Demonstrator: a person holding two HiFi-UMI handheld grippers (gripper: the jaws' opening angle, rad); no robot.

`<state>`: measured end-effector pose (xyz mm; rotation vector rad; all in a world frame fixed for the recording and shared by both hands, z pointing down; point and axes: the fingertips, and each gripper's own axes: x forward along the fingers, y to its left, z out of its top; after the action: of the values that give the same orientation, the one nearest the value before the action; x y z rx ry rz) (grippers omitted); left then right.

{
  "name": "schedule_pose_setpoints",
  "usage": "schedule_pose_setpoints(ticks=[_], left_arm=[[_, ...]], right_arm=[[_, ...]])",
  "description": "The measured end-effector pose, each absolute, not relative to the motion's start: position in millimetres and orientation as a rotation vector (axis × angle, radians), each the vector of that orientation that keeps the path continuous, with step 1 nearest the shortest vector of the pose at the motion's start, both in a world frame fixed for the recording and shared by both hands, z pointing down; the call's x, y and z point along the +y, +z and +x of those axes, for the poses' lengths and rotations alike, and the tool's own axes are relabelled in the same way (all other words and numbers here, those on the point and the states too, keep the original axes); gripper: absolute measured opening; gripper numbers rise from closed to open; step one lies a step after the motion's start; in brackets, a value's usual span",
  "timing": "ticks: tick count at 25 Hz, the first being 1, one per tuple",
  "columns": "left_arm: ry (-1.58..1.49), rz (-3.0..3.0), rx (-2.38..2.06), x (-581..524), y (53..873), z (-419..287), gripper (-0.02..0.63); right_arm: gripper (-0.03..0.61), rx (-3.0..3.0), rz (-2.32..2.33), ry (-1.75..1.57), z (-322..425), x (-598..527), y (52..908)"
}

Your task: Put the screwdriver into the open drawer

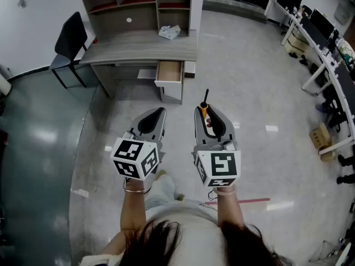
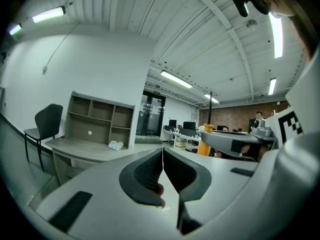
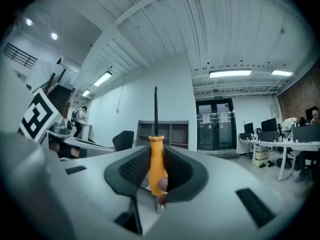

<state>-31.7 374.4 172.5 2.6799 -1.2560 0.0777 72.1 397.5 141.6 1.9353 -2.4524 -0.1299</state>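
Orange plastic marks the handle of the screwdriver (image 3: 157,165), which is clamped between the dark ribbed pads of the right gripper (image 1: 207,114). The jaws bear on the handle from both sides. The black shaft stands straight out of the jaws, pointing away from the person. Its tip is too thin to read, and the jaw body partly covers the lower end of the handle. A small dark-red spot at the handle's base cannot be identified.

The left gripper (image 2: 162,165) has its jaws pressed together, the pads meeting along a thin line with nothing between them.

Both grippers are held in the air side by side, near each other but apart. The person's forearms and hair are cut off at the bottom edge of the head view.

The open drawer (image 1: 170,71) projects from under the front edge of the desk (image 1: 111,51), toward its right end, well ahead of both grippers. Its inside looks like light wood, and what it contains cannot be made out.

A shelf unit (image 1: 138,4) stands along the desk's back edge. A crumpled white item (image 1: 169,32) lies near the desk's right end, and a black chair (image 1: 69,37) stands at its left end.

The floor (image 1: 260,93) is pale and glossy with light reflections, darker grey-green at the left. A red strip (image 1: 244,201) lies on it beside the person. A row of workstations (image 1: 324,37) runs along the right, cut off by the frame edge. The right gripper view shows glass double doors (image 3: 216,124) under a white ribbed ceiling with strip lights.
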Motion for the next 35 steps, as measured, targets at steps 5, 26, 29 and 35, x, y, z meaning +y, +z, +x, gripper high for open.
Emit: schedule_pose_setpoints(ticks=[5, 26, 29, 35], left_arm=[[0.073, 2.7, -1.23, 352.9, 170.3, -29.8, 0.02], [0.134, 2.755, -1.119, 250.9, 169.7, -103.2, 0.02], [0.126, 2.752, -1.112, 239.6, 170.3, -114.7, 0.02], [0.11, 2.74, -1.099, 225.2, 175.2, -128.3, 0.02]], right_arm=[[0.1, -2.455, 1.928, -0.137, 63.6, 376.5, 144.0], [0.1, -2.381, 2.02, -0.09, -4.0, 267.4, 141.0], [0.1, -2.365, 2.021, -0.103, -14.7, 258.1, 139.6], [0.1, -2.348, 2.007, -0.109, -29.4, 246.2, 144.1]])
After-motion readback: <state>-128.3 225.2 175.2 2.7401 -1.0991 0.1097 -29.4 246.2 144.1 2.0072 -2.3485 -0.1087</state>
